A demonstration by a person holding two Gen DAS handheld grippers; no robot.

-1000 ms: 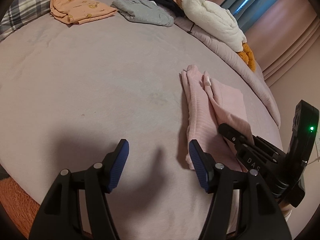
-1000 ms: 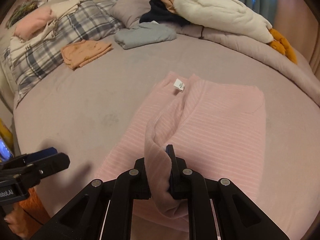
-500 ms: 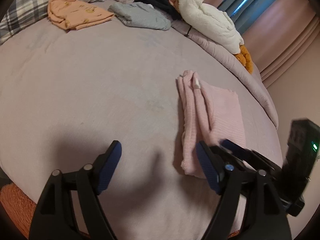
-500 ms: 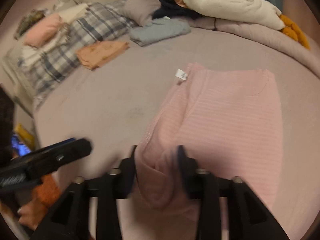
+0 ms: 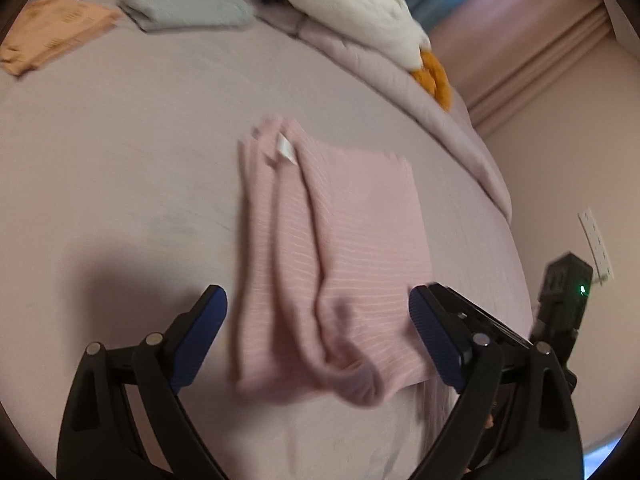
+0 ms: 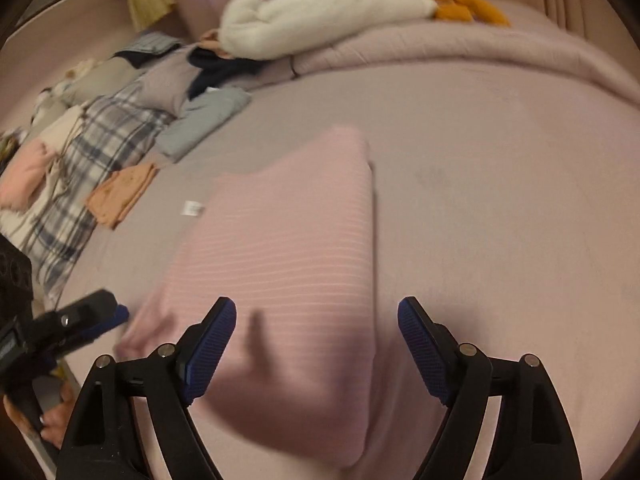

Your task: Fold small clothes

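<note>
place: bedroom | evidence: bed (image 5: 120,160), plaid pillow (image 6: 108,136), curtains (image 5: 520,52)

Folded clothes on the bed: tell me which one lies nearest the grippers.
The pink ribbed garment with a white label, lying directly ahead of both open grippers. The folded grey garment and folded orange garment lie far back near the pillows.

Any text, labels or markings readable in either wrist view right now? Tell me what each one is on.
No text can be read in either view.
White care tag on the pink striped garment: print too blurred to read.
Peach garment: small printed motifs, too blurred to make out.
Right gripper's body: a green light, no legible marking.
Left gripper's body: any lettering is cut off and blurred.
</note>
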